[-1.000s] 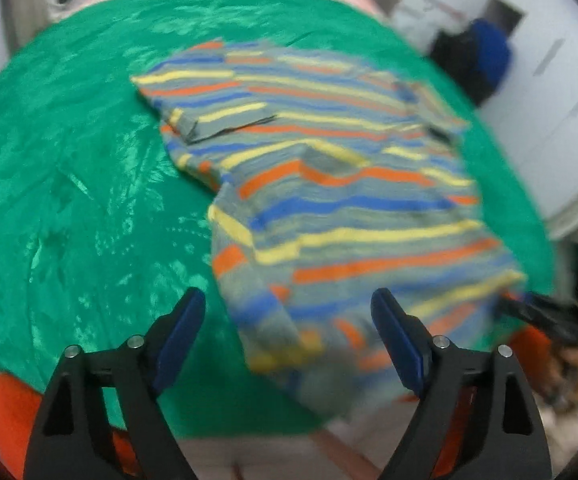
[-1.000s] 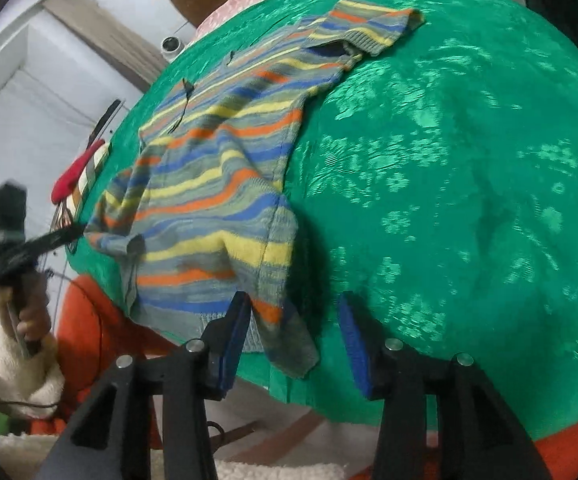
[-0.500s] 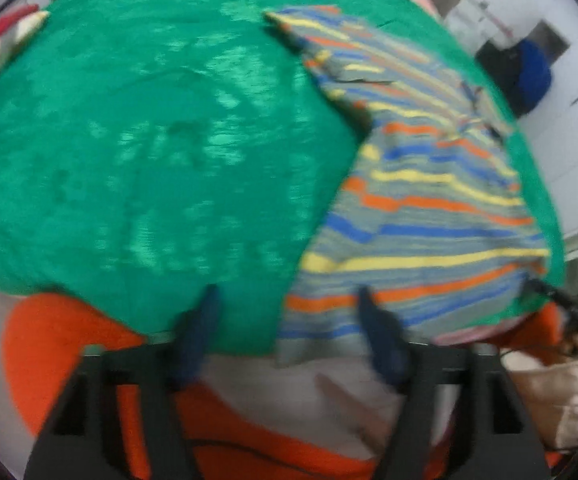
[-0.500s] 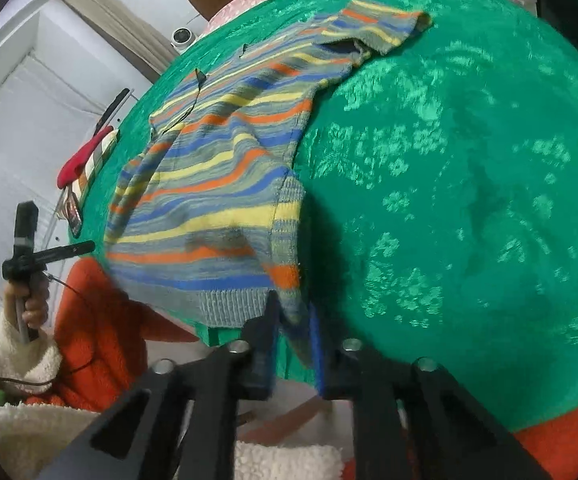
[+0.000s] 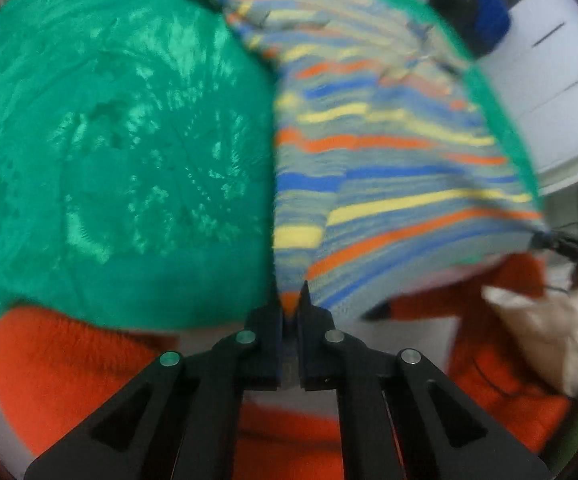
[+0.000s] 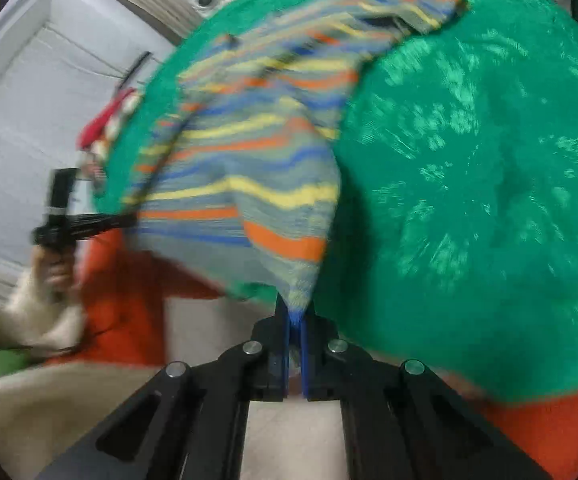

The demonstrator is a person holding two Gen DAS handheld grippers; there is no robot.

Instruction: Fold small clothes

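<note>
Two bottom corners of the striped sweater [image 5: 389, 184], spread on the green cloth [image 5: 121, 140], sit pinched in our left gripper [image 5: 289, 300] and right gripper [image 6: 295, 310], so we lift evenly, hem taut.

**No readable text in either wrist view**

I can read no words, labels, brand marks, numbers or signs from where I sit. Both wrist views are smeared with blur, so any fine print is lost to me. The striped sweater [image 5: 389, 184] shows only bands of orange, blue, yellow and grey, with no tag or logo I can make out. The green cloth [image 6: 489, 200] carries a woven pattern, not lettering. The black parts of the left gripper [image 5: 289, 300] and the right gripper [image 6: 295, 312] show plain metal pins and no markings. The white cabinet doors [image 5: 561, 64] in the background are bare.
</note>
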